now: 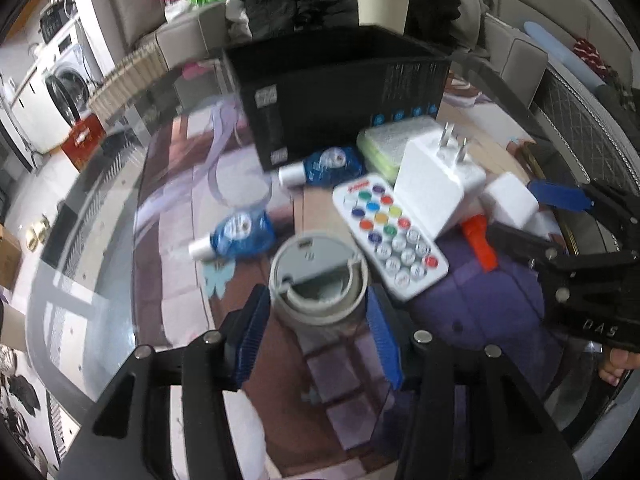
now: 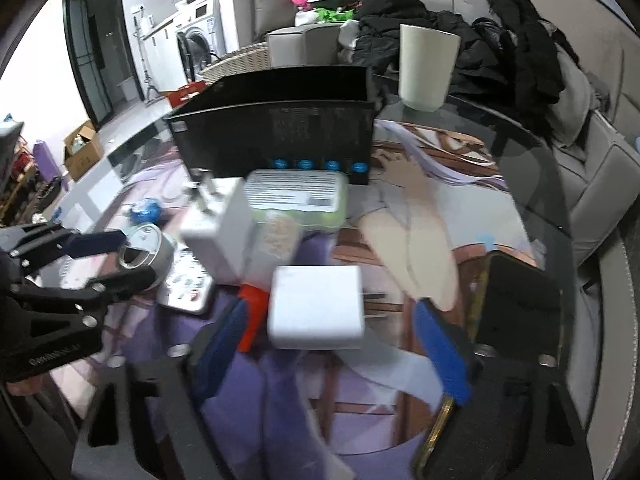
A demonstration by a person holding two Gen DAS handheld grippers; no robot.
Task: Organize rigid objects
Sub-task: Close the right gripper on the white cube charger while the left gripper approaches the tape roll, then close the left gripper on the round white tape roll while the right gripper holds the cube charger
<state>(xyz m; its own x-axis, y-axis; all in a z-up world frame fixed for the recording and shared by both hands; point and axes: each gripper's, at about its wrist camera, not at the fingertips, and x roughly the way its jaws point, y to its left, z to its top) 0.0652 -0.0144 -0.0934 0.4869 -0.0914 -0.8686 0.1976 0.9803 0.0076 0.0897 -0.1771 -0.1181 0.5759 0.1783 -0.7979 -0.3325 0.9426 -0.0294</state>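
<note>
My left gripper is shut on a round grey canister over the glass table; it also shows in the right wrist view. My right gripper is open, its pads either side of a small white charger, not touching it. Beside it lie a large white plug adapter, a white remote with coloured buttons, an orange piece, a green-white case and two blue bottles. A black open box stands behind them.
A cream cup stands behind the box on the glass table. A black chair back rises at the right edge. Dark clothes are heaped on the sofa beyond.
</note>
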